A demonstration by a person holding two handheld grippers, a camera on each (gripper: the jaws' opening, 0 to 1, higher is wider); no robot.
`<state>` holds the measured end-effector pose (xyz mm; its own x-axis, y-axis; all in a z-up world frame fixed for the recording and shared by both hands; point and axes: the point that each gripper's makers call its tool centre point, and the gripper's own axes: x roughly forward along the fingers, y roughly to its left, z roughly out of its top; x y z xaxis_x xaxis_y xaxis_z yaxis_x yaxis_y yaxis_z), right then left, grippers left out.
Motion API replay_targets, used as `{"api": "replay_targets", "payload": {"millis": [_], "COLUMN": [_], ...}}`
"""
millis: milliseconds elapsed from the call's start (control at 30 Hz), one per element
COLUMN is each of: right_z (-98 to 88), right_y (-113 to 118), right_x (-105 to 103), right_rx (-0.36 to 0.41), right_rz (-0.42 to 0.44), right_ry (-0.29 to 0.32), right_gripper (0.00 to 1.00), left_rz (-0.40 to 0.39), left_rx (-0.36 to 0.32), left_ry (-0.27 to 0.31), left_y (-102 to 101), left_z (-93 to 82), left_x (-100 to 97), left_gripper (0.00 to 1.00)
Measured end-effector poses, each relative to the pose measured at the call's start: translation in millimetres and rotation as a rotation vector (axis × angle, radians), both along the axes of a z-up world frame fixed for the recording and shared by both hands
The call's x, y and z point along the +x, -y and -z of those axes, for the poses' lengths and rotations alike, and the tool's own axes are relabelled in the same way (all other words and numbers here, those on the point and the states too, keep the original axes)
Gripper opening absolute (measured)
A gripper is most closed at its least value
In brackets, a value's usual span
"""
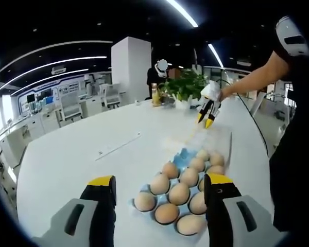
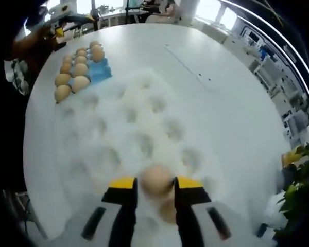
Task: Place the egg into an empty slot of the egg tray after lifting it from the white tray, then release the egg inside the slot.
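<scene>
The egg [image 2: 157,180] is being gripped between the two yellow-tipped jaws of the right claw [image 2: 156,186], so the picking-up step is judged to be in hand. The egg is still sitting low over the white tray [image 2: 139,134], near the tray's closest edge. It cannot be told if the egg is already lifted clear of its dip.

Starting from the left side of the right gripper view, the blue egg tray [image 2: 99,71] is being seen far off, near the counter's [image 2: 221,118] edge, with brown eggs filling most of it. A bare blue patch is showing at its near end, and empty slots are judged to be there. To the right of it, the white tray is being spread across the middle of the counter, with many empty round dips. A second egg [image 2: 167,210] is lying just behind the gripped one.

In the left gripper view, the left claw [image 1: 159,186] is being held wide apart, with nothing between its jaws, above the filled end of the egg tray.

Next, the egg is to be raised gently, carried across to a blue slot, lowered in, and let go.

The egg is looking pale brown, smooth and round, and it is blurred.
</scene>
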<state>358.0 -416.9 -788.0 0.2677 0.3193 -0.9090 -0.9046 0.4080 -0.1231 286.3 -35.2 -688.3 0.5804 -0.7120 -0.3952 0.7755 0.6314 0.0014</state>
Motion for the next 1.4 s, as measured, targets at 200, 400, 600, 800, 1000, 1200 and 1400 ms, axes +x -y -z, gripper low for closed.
{"api": "replay_targets", "payload": {"millis": [200,400,600,800,1000,1200,1400], "right_z": [5.7,7.3,6.3,-3.9,-37.0,-41.0,-34.5], "right_y": [0.5,2.8,2.6,2.1,-11.9,-28.3,-36.2], "right_x": [1.2,1.0,1.2,-1.8,0.0,-8.3,-12.9], "right_rx": [-0.026,0.008,0.003,-0.002,0.122,0.135,0.127], "right_rz": [-0.01,-0.001,0.054,0.051,0.089,0.048,0.017], "right_ry": [-0.058,-0.098,-0.082,-0.044,-0.01,-0.008,-0.026], "right_gripper": [0.29,0.29,0.26,0.25,0.25,0.25,0.25], "left_rz": [0.0,-0.005,-0.005,-0.008,-0.007,-0.002,-0.006], "left_rx": [0.001,0.004,0.002,0.002,-0.001,0.004,0.0], "left_ry": [-0.002,-0.004,-0.001,-0.001,0.002,0.002,0.006], "left_y": [0.1,-2.6,-3.0,-5.1,-4.4,-3.1,-4.5], "left_z": [0.5,0.8,-0.5,-0.5,-1.2,-0.2,-2.2], "left_x": [0.3,0.8,1.4,1.7,3.2,2.8,1.5], "left_gripper": [0.7,0.7,0.7,0.7,0.7,0.7,0.7]}}
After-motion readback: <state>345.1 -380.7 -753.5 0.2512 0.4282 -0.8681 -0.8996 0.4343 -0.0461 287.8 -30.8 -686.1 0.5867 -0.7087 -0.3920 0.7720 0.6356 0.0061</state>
